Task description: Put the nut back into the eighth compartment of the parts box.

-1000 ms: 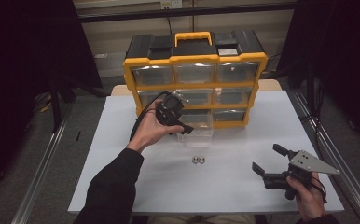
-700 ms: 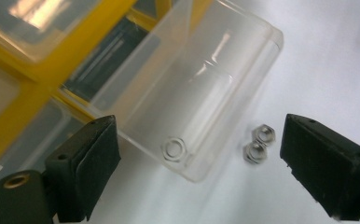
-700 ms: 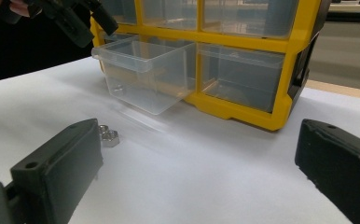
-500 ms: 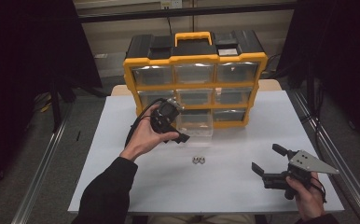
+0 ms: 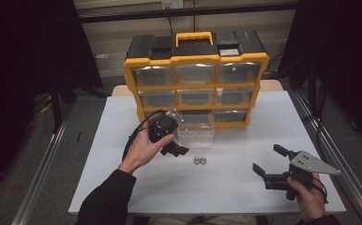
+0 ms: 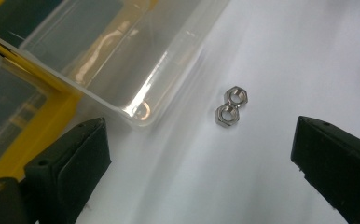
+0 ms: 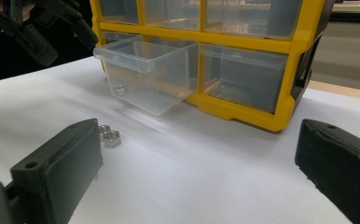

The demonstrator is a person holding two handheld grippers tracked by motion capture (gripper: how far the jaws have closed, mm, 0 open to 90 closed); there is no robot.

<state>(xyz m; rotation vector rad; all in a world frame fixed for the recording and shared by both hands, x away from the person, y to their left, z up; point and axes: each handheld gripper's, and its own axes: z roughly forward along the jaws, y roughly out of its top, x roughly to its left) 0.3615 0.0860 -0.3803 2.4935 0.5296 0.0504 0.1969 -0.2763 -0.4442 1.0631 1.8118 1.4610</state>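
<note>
Here, two steel nuts [image 6: 231,106] lie touching on the white table [image 5: 235,187], just in front of the clear drawer [image 5: 197,129] pulled from the yellow organizer [image 5: 196,84]; the left gripper [image 5: 172,145] hovers beside the drawer, jaws spread, the right gripper [image 5: 269,161] well off, likewise spread.

No text, label, brand or number can be read anywhere.
</note>
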